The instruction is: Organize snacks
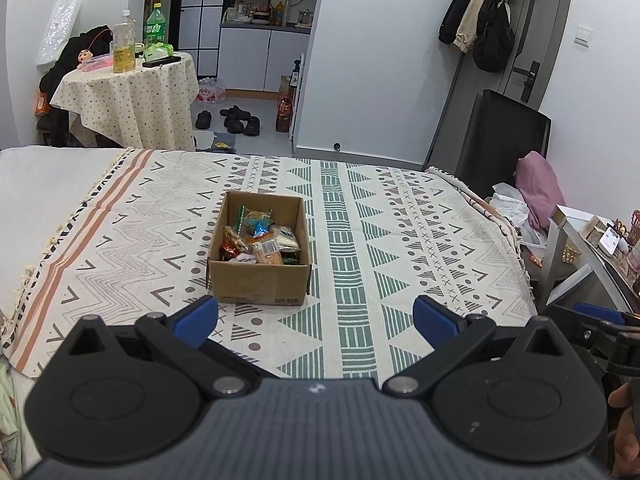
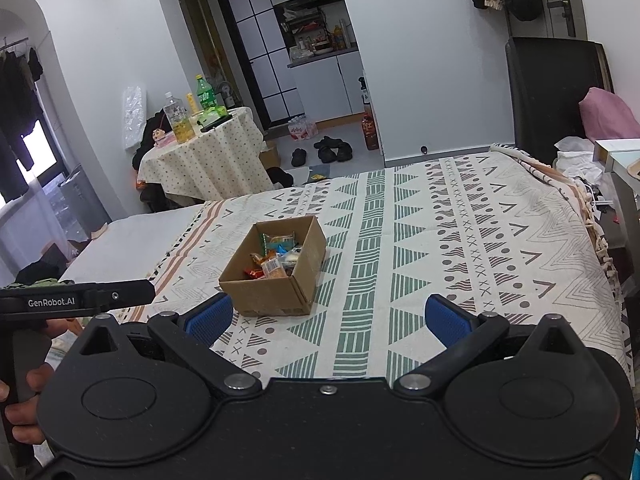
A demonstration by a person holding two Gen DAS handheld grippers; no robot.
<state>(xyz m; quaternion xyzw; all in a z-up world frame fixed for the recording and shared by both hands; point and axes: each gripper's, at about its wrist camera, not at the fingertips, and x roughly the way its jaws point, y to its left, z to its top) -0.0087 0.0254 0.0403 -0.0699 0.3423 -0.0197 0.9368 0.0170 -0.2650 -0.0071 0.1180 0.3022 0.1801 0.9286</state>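
A small open cardboard box (image 1: 258, 280) stands on a patterned cloth (image 1: 400, 240) on the bed. It holds several wrapped snacks (image 1: 260, 240) in orange, blue, red and white. The box also shows in the right wrist view (image 2: 276, 298), with the snacks (image 2: 276, 258) inside. My left gripper (image 1: 315, 320) is open and empty, just in front of the box. My right gripper (image 2: 329, 320) is open and empty, in front of the box and a little to its right. The right gripper's side shows at the left wrist view's right edge (image 1: 592, 320).
A round side table (image 1: 128, 92) with bottles (image 1: 124, 42) stands beyond the bed at left. Shoes (image 1: 236, 118) lie on the floor near the kitchen doorway. A black chair (image 1: 504, 136), pink cloth (image 1: 538, 188) and a cluttered shelf (image 1: 600, 240) stand at right.
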